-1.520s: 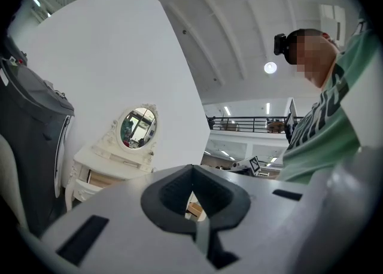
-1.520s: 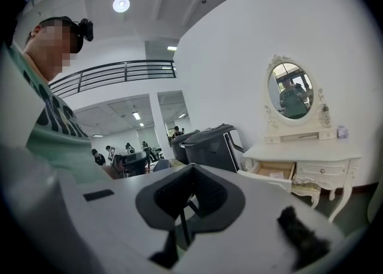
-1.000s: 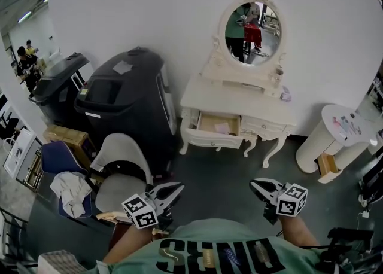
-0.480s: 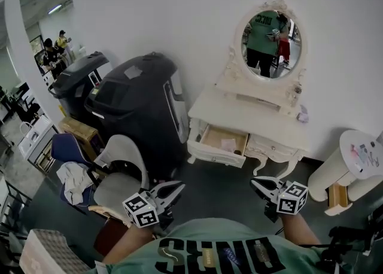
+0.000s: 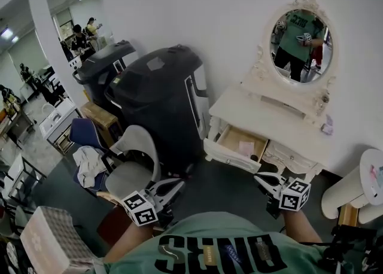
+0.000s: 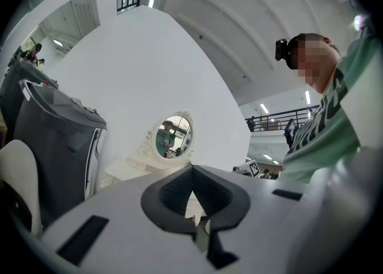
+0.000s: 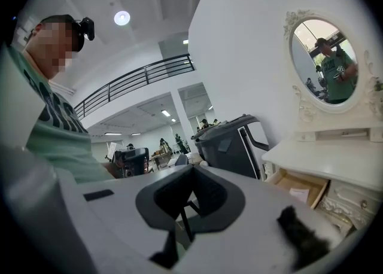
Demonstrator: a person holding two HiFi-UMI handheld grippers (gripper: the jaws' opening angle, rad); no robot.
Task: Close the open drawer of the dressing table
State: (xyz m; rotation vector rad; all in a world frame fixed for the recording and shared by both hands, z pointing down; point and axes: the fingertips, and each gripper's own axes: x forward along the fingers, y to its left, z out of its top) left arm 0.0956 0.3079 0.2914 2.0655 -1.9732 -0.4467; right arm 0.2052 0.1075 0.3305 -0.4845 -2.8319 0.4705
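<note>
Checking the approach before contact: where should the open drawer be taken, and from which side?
Probably the front panel of the drawer, at its middle, coming from the room side and pushing straight toward the wall. The drawer juts from the dressing table toward the person, its broad front facing them; the right gripper, tongs shut, is nearest.

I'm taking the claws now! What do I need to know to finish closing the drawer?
Left claw: shut, holding nothing, low on your left, away from the table.
Right claw: shut, empty, nearer the drawer but not touching it.
Drawer: the left one of the white dressing table, pulled out, with a slip of paper inside.
Done: nothing yet; the drawer is open.
Left: bring a claw to the drawer front, probably the right one since it is closer, and push until the drawer is flush.
</note>
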